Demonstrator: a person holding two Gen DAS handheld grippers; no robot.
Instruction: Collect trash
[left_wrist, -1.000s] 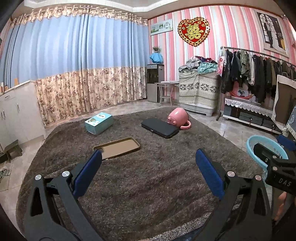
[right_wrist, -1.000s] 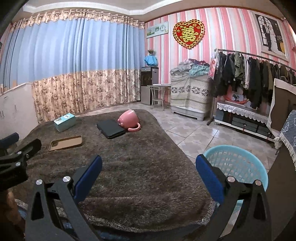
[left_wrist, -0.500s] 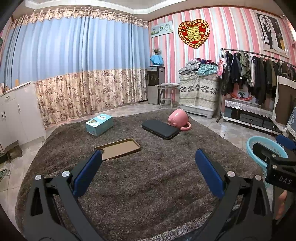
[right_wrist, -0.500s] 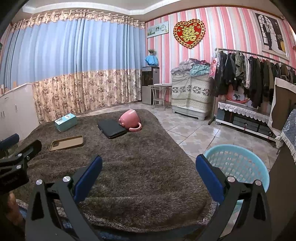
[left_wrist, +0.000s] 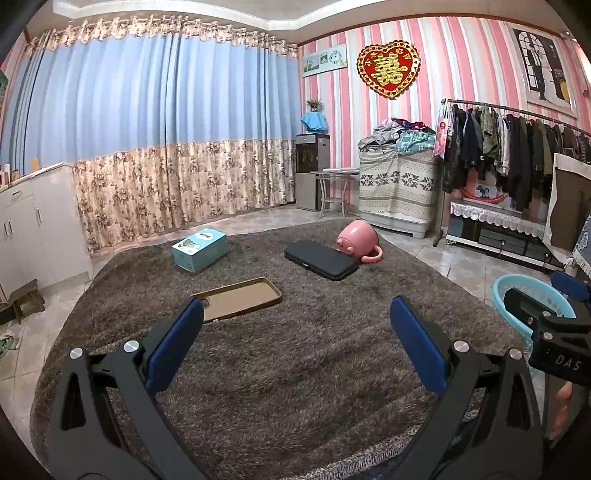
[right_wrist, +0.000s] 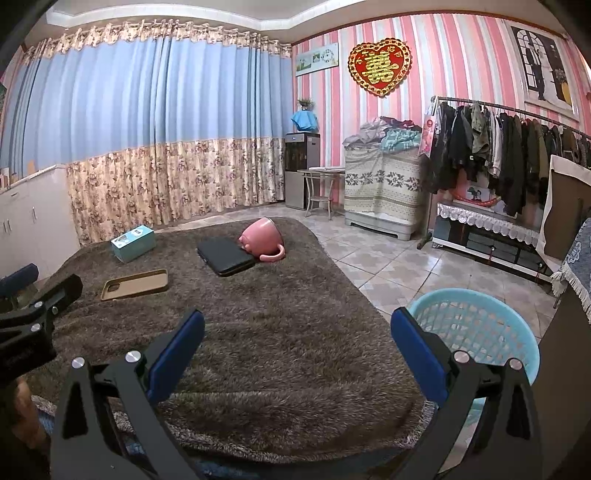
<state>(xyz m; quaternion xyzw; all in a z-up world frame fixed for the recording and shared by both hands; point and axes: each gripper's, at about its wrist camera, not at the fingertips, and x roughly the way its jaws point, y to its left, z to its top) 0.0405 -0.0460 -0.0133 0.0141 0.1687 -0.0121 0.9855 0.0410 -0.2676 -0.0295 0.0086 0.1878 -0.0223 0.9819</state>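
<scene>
- Your left gripper (left_wrist: 295, 328) is spread wide with nothing between its blue pads (left_wrist: 173, 347), held above the near part of the brown rug (left_wrist: 280, 387).
- Your right gripper (right_wrist: 295, 336) is just as wide and just as empty, over the rug's near right edge; its right pad (right_wrist: 417, 354) overlaps the basket's rim in view.
- You can see each gripper's black frame at the edge of the other's camera: the right one (left_wrist: 550, 332) at far right, the left one (right_wrist: 33, 314) at far left.
- Four things lie on the rug ahead of you, well beyond both grippers.
- Nearest is a tan phone case (left_wrist: 240, 299), open side up, left of centre and just past your left pad.
- Farther left sits a teal box (left_wrist: 199, 249), near the rug's far edge.
- Right of centre lies a flat black case (left_wrist: 321, 259).
- A pink mug (left_wrist: 356, 240) lies on its side touching the black case's far right end, handle resting on the rug.
- Your basket (right_wrist: 476, 325), light blue and latticed, stands on the tiled floor (right_wrist: 388, 266) just beside the rug's near right side; what you can see of its inside looks bare.
</scene>
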